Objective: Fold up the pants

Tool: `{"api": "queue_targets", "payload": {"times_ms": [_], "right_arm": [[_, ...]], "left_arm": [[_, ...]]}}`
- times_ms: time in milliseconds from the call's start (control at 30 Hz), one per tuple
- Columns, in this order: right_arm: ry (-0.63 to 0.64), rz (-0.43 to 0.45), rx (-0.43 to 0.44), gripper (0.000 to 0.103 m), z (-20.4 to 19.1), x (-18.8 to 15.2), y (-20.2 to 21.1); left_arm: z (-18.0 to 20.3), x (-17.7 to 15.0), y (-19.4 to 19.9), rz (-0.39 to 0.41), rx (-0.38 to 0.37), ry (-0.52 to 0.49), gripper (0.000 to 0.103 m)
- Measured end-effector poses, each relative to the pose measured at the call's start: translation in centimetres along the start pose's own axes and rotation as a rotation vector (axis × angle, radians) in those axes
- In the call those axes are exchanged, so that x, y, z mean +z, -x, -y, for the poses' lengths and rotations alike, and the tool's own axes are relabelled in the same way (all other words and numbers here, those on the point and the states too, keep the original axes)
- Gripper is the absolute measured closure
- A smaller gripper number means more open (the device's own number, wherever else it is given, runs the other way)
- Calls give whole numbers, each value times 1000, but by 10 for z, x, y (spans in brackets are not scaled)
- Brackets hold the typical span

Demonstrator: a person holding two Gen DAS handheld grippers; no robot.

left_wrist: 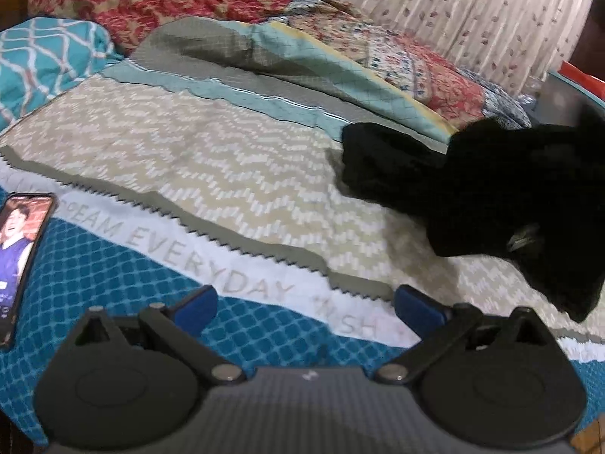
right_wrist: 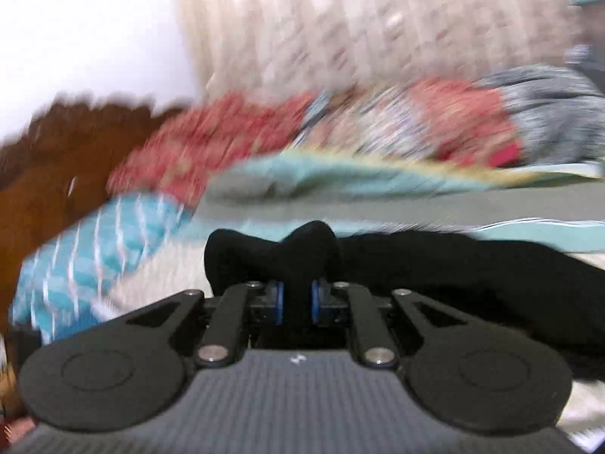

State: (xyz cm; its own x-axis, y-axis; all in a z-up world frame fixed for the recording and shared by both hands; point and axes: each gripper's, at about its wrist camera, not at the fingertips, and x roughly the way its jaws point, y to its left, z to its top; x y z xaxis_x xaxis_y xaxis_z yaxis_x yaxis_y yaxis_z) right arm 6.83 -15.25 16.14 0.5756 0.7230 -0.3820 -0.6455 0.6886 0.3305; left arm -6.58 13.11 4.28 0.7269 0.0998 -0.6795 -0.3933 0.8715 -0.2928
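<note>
Right gripper (right_wrist: 297, 299): jaws pinched on a bunch of black pants (right_wrist: 416, 265), cloth between the blue pads.
Left gripper (left_wrist: 306, 308): jaws wide, empty, low over the bed (left_wrist: 211, 174), nr the teal cover edge.
Pants: crumpled heap on the zigzag sheet, to the right in left view, well apart from left gripper.
Phone (left_wrist: 19, 261): flat on bed, far left.
Risk: thin pinch, fabric may slip if yanked; lifting one-handed w/o left grip prob drags the heap into a worse tangle.
</note>
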Motion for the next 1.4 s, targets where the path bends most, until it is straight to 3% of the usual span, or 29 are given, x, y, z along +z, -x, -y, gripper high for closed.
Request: {"api": "queue_targets", "payload": {"times_ms": [167, 300, 400, 567, 700, 767, 900, 967, 1000, 1033, 1067, 1100, 1167, 1267, 1400], "right_arm": [[-169, 181, -253, 88, 61, 3, 89], [-270, 311, -496, 88, 101, -6, 151], [-411, 411, -622, 88, 132, -16, 190], [-471, 481, -794, 88, 155, -32, 214], [-486, 494, -903, 88, 166, -43, 220], [-506, 516, -947, 88, 173, -45, 224], [-550, 493, -963, 88, 188, -63, 234], [-554, 462, -962, 88, 192, -66, 229], [-557, 447, -962, 88, 193, -68, 226], [-563, 436, -960, 88, 194, -68, 224], [-569, 426, -953, 88, 195, -70, 223], [-575, 416, -942, 87, 196, -70, 221], [-578, 391, -920, 87, 198, -69, 218], [-573, 361, -897, 87, 196, -68, 212], [-611, 343, -824, 87, 195, -72, 209]], "left_arm": [[28, 12, -11, -16, -50, -47, 0], [54, 37, -22, 4, -52, -94, 0], [68, 57, -42, -22, -79, -80, 0], [88, 78, -89, -100, -98, -23, 0], [95, 88, -123, -121, -31, -30, 0], [95, 100, -148, -169, -20, 7, 0], [99, 106, -200, -294, -75, 146, 2], [109, 102, -218, -321, -58, 147, 24], [118, 101, -220, -303, 5, 92, 51], [124, 101, -219, -285, 42, 45, 67], [124, 101, -215, -284, 28, 44, 73], [120, 103, -210, -285, -8, 68, 88], [103, 114, -186, -255, -74, 140, 88], [69, 131, -127, -148, -136, 191, 88], [12, 136, -42, -60, -173, 272, 88]]}}
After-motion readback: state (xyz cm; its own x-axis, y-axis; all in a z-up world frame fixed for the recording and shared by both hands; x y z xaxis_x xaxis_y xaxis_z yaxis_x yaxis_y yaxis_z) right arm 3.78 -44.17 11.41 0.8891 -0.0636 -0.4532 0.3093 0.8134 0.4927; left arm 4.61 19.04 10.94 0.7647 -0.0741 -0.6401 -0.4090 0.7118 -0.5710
